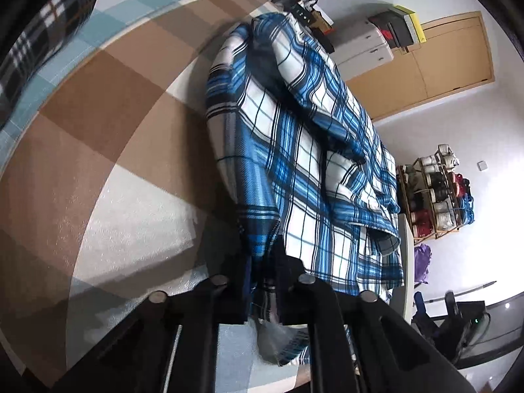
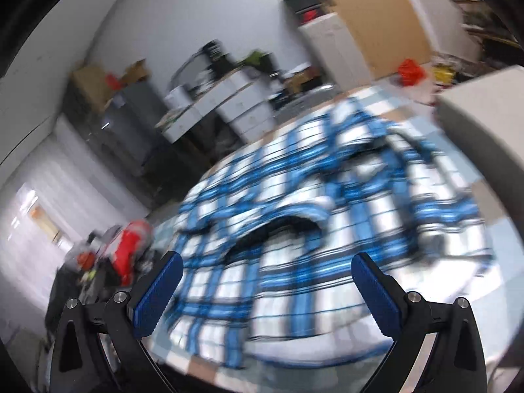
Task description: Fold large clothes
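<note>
— Plaid shirt [image 1: 304, 150] stretches away ahead of the left hand-held gripper [image 1: 262, 275], whose jaws are clamped on its near hem, over a checked bed cover [image 1: 98, 137]. Why pinch there?

— Likely to lift that edge for a fold.

— And the right wrist view?

— Blurred. The right hand-held gripper [image 2: 267, 290] stands wide open and empty, the same shirt [image 2: 327, 203] spread just beyond its blue pads [image 2: 157, 294], probably reaching for a matching corner.
</note>
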### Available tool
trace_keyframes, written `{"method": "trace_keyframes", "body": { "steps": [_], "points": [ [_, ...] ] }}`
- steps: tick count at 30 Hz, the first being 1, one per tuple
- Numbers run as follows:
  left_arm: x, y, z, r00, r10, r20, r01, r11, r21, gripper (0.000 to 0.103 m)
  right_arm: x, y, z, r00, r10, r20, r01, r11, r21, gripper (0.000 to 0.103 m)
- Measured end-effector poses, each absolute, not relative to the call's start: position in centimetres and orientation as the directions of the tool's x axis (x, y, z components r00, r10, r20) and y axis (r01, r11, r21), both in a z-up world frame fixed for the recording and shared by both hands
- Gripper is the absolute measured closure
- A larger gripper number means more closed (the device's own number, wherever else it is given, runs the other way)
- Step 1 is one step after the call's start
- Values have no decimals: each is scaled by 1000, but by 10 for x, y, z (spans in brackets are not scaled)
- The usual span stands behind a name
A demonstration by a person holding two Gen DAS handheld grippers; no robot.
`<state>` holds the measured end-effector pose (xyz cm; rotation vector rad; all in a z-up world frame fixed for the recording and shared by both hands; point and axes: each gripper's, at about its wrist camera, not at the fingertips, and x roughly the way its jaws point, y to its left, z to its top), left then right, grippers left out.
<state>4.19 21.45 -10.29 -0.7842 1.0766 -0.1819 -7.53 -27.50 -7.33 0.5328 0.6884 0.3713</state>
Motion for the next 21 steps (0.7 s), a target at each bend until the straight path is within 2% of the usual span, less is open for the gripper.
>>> {"method": "trace_keyframes", "body": {
  "steps": [4, 10, 13, 15, 17, 21],
  "points": [
    [39, 216, -96, 482, -488, -728, -196, 750, -632, 103, -55, -323, -68, 707, 431, -561, -38, 815, 578, 0],
    [36, 219, -92, 498, -555, -666, -146, 704, -695, 103, -1, -348, -87, 519, 359, -775, 15, 903, 429, 0],
    [35, 222, -90, 513, -572, -640, -138, 681, -719, 103, 6, -349, -98, 466, 329, -822, 1, 928, 372, 0],
    [34, 222, -89, 515, -571, -639, -130, 685, -717, 103, 6, -337, -97, 438, 289, -852, -69, 955, 288, 0],
    [34, 222, -88, 517, -572, -636, -126, 685, -718, 103, -2, -317, -94, 443, 163, -881, -155, 983, 104, 0],
    [33, 224, -85, 525, -584, -619, -116, 672, -732, 103, -24, -290, -104, 470, 27, -882, -295, 947, -128, 0]
  ]
}}
